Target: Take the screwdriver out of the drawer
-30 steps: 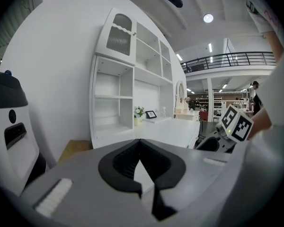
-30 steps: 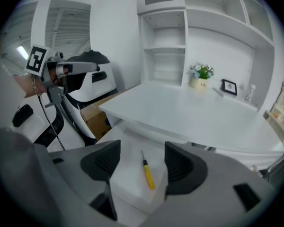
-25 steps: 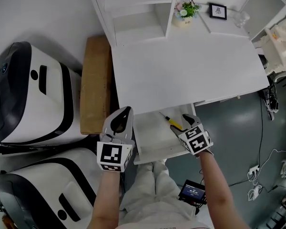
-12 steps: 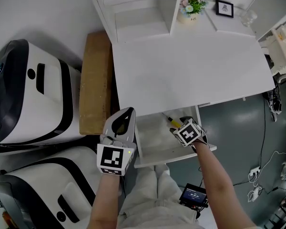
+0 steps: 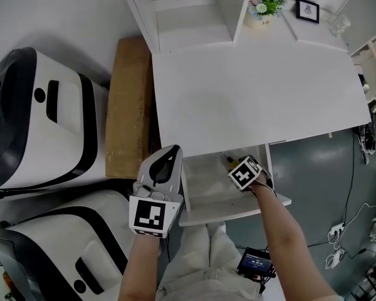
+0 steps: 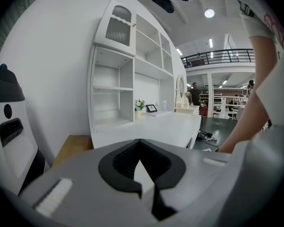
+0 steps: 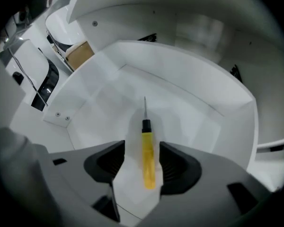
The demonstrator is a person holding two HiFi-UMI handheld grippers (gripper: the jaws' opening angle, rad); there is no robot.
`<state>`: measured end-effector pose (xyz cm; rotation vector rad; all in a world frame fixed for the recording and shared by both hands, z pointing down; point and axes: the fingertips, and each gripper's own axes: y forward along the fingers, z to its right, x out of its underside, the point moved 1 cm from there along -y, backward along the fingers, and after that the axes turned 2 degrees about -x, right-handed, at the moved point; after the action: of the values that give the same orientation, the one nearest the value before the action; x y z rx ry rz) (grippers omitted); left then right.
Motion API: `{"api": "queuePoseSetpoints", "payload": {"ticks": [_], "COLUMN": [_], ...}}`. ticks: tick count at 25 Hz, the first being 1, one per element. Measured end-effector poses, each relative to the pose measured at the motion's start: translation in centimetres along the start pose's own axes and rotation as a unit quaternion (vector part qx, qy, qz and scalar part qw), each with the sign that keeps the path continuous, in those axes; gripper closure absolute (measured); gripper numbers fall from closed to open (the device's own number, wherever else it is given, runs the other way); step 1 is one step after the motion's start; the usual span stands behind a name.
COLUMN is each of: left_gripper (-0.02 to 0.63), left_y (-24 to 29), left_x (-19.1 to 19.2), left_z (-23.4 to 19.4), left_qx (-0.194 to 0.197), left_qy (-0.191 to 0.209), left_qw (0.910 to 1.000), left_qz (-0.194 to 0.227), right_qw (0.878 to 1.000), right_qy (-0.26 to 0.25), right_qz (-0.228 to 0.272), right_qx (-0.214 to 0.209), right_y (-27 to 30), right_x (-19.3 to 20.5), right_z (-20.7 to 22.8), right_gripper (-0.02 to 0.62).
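Yellow screwdriver (image 7: 147, 150) lies flat in drawer (image 7: 194, 96), tip toward its rear

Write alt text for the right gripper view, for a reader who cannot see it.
The right gripper, pointing down into an open white drawer, has its jaws apart on either side of a yellow-handled screwdriver lying on the drawer floor, thin shaft pointing away. The jaws have just been closing but do not yet press on the handle.
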<state>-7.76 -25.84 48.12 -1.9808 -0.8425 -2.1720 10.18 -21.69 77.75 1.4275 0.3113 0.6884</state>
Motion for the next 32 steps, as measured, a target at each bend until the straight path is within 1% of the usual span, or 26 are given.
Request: {"api": "queuePoseSetpoints", "payload": {"ticks": [5,8,11,12,13,14,19,26,30,32], "left_gripper": [0.607,0.607,0.607,0.607,0.607,0.607,0.607,0.607,0.607,0.607], "left_y": [0.1,0.1,0.2,0.2,0.2,0.2,0.1,-0.2,-0.2,-0.3], "left_x": [0.3,0.4,0.6,0.7,0.7,0.8,0.8,0.6,0.4,0.2], "left_z": [0.1,0.1,0.1,0.2,0.2,0.2,0.4,-0.2,-0.3,-0.2], "left_qx": [-0.001,-0.001,0.004,0.006,0.007,0.006,0.0,-0.003,0.002,0.003], "left_qy": [-0.002,-0.003,0.011,0.016,0.018,0.015,-0.007,0.0,0.016,0.012], "left_qw": [1.0,0.9999,0.9999,0.9999,0.9998,0.9999,0.9998,0.9999,0.9999,0.9999], "left_qz": [-0.008,-0.011,-0.004,-0.002,-0.002,-0.004,-0.017,-0.011,0.002,0.003], "right_qw": [0.999,0.999,0.999,0.999,0.999,0.999,0.999,0.998,0.997,0.997], "right_qy": [-0.025,-0.024,-0.024,-0.026,-0.028,-0.028,-0.028,-0.042,-0.063,-0.074], "right_qz": [-0.03,-0.031,-0.031,-0.031,-0.032,-0.032,-0.032,-0.019,-0.027,-0.031], "right_qx": [0.01,0.009,0.012,0.016,0.022,0.025,0.027,0.03,0.023,0.021], "right_y": [1.4,1.4,1.3,1.3,1.2,1.2,1.1,0.3,-0.6,-1.2], "right_x": [0.7,0.6,0.5,0.5,0.5,0.5,0.5,-0.5,-0.9,-0.9], "right_z": [0.1,0.2,0.4,0.6,0.7,0.9,1.0,0.9,0.7,0.5], "right_gripper": [0.365,0.367,0.382,0.408,0.471,0.512,0.512,0.514,0.514,0.514]}}
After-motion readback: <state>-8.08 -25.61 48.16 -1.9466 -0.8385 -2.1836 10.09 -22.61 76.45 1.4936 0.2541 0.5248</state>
